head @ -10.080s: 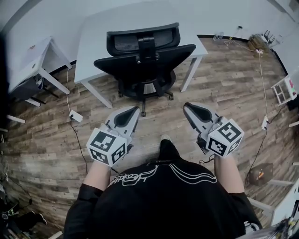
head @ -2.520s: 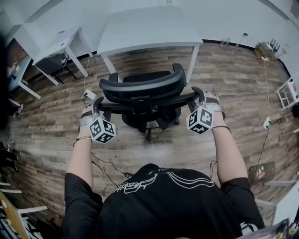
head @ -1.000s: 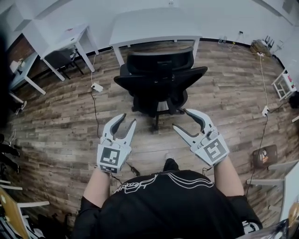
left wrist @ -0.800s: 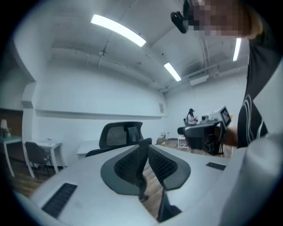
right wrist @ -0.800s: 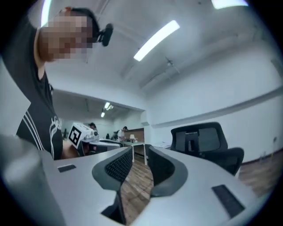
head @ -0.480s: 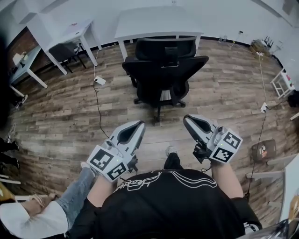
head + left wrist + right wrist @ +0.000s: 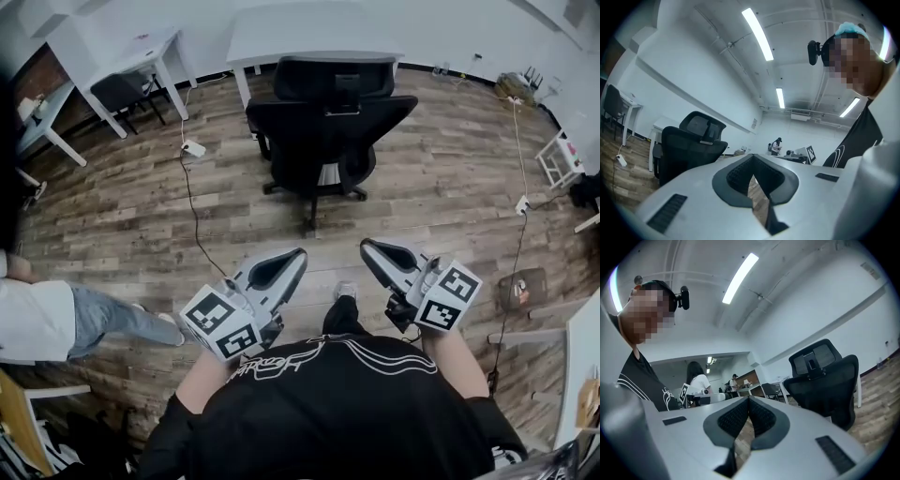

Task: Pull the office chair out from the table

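The black office chair stands on the wood floor, its back toward me, a short way out from the white table. Both grippers hang near my body, well short of the chair and touching nothing. My left gripper is shut and empty, and so is my right gripper. The left gripper view shows the left gripper with its pads together and the chair beyond at the left. The right gripper view shows the right gripper with its pads together and the chair at the right.
More white desks and a dark chair stand at the upper left. A power strip with its cable lies on the floor left of the office chair. A person in jeans passes at the left edge. A white rack stands at the right.
Both grippers went from open to shut, rolled, and drew back toward my body. The chair, earlier tucked under the table, stands out from it. A person has come in at the left.
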